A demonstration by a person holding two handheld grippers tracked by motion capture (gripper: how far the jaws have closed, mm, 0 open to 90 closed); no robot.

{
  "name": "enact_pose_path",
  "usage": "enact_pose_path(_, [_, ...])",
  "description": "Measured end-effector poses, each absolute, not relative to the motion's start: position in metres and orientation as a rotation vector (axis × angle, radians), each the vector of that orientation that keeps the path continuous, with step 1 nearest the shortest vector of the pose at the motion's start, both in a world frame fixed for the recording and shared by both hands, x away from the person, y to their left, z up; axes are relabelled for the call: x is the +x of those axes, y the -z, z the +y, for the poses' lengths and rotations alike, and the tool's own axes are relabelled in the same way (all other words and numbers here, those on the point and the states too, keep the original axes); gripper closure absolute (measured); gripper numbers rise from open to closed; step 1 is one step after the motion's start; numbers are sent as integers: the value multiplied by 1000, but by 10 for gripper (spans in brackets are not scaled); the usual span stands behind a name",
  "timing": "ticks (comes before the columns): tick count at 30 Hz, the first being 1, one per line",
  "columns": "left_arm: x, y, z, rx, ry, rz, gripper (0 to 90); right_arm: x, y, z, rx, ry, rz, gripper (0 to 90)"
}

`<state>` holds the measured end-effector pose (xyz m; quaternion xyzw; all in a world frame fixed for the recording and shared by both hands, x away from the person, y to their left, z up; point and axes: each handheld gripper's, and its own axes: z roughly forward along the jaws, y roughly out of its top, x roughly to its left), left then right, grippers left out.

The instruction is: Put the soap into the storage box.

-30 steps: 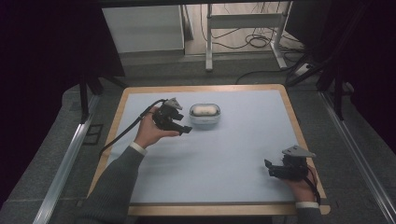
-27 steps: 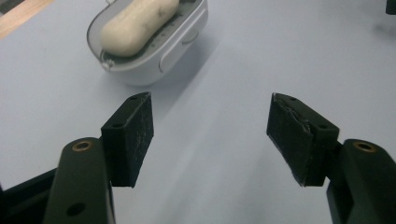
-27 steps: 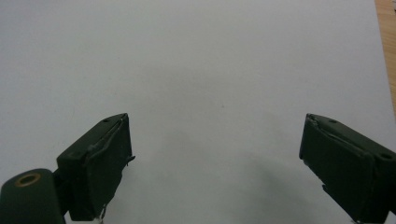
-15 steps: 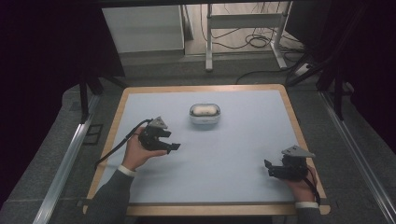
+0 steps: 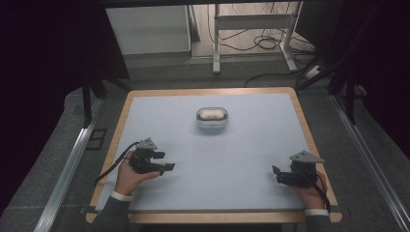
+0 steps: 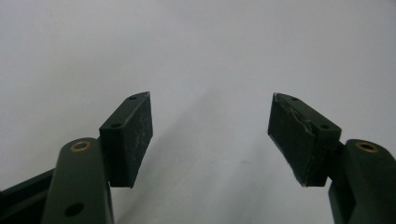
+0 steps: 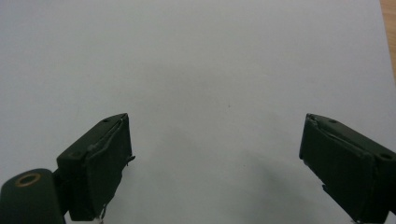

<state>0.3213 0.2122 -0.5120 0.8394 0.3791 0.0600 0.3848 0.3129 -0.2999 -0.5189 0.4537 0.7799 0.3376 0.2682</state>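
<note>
A clear lidded container point(image 5: 212, 117) with something white inside stands toward the far middle of the pale blue mat point(image 5: 241, 159). My left gripper point(image 5: 169, 167) rests low at the near left of the mat, held in a hand, pointing right. In the left gripper view its jaws stand wide apart over bare mat, gripper point(image 6: 210, 133) open and holding nothing. My right gripper point(image 5: 275, 171) sits at the near right, pointing left. Its own view shows the gripper point(image 7: 215, 163) open too, with bare mat between the pads point(image 7: 107, 163).
The mat lies on a table with a wooden edge point(image 5: 116, 130). Behind the table are a white cabinet point(image 5: 147, 29), a metal frame leg point(image 5: 216, 38) and cables point(image 5: 261, 41) on the floor. Rails point(image 5: 72, 159) run along both sides.
My left gripper has drawn back from beside the container to the near left of the mat. The right gripper has stayed where it was.
</note>
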Motion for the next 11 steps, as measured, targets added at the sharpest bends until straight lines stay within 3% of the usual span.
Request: enact_pose_path(11, [320, 511, 213, 2120, -160, 958, 300, 312, 518, -299, 1211, -916, 2105, 89])
